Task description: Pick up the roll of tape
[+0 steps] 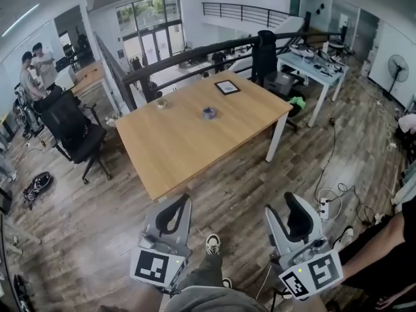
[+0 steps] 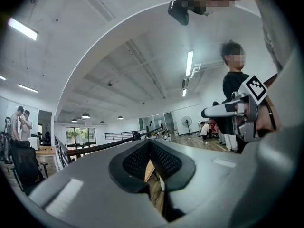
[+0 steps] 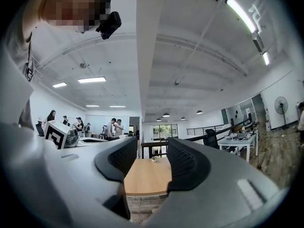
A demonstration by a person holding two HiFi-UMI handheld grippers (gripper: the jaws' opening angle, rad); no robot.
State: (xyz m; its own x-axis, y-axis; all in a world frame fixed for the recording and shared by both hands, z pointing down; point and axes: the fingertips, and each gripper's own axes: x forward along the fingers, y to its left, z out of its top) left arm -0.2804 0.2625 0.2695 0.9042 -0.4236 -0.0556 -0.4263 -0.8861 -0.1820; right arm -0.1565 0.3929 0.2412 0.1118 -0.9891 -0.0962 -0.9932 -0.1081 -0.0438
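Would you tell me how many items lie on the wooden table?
3: a dark framed item near the far corner, a bluish roll of tape around the middle, and a small pale item toward the far left edge. Nothing seems hidden.

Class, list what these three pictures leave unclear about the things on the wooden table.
Head view: the roll of tape is too small to show how it lies.
Head view: the small object near the table's far edge is too small to name.
Left gripper view: the left gripper's closed jaws hide nearly all of the table.
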